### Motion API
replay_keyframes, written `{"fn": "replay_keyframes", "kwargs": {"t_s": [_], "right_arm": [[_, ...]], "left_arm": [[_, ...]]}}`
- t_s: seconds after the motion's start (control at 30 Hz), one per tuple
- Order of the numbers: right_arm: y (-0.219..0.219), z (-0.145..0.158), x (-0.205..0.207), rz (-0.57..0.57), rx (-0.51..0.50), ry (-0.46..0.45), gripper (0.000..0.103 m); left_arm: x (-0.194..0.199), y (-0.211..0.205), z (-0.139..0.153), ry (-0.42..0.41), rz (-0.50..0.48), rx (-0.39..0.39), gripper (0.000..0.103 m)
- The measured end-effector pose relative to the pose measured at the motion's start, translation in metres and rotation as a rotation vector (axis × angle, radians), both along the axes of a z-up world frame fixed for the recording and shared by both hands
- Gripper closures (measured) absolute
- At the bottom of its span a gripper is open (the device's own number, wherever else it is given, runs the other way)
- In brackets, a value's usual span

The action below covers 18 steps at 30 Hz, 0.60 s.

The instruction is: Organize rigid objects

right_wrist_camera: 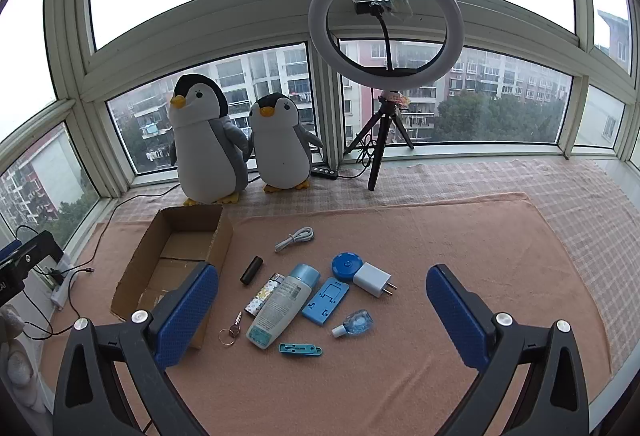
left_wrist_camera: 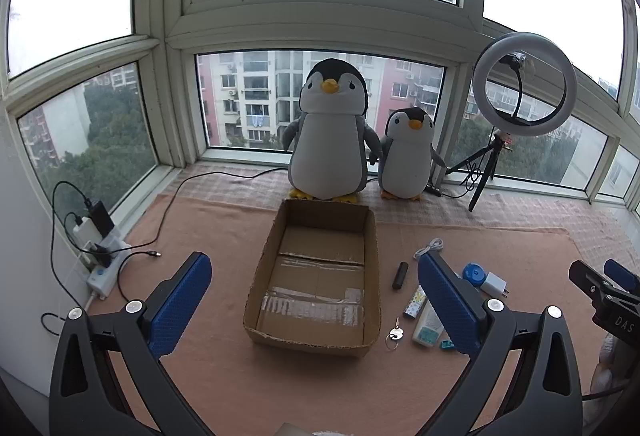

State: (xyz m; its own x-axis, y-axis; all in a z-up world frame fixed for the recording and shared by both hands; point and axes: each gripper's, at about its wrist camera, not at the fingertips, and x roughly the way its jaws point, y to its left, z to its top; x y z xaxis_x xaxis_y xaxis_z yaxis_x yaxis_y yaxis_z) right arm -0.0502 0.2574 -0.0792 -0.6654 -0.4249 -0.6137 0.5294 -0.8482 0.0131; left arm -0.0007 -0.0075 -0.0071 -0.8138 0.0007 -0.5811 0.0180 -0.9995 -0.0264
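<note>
Both hand-held grippers, left (left_wrist_camera: 314, 296) and right (right_wrist_camera: 322, 310), are hovering with jaws wide apart and holding nothing, the box (left_wrist_camera: 316, 272) lying mid-frame, the bottle (right_wrist_camera: 282, 306) lower centre.

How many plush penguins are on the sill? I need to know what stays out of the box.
2. The large penguin stands by the window, just behind the cardboard box; the small penguin stands close beside it, on the ring light side. None appear hidden.

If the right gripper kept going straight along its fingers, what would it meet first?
Probably the blue phone stand or the white bottle beside it. They lie between the open right gripper fingers' lines, though depth is hard to judge.
</note>
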Motion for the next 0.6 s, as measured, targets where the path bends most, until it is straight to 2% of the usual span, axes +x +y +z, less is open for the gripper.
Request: {"fn": "replay_keyframes", "kwargs": {"t_s": [0.6], "right_arm": [[-0.0004,-0.0013,0.0026,0.015,0.008,0.001,0.0]], "left_arm": [[-0.0026,0.0002,-0.0015,-0.008,0.004,-0.007,0.001]]}}
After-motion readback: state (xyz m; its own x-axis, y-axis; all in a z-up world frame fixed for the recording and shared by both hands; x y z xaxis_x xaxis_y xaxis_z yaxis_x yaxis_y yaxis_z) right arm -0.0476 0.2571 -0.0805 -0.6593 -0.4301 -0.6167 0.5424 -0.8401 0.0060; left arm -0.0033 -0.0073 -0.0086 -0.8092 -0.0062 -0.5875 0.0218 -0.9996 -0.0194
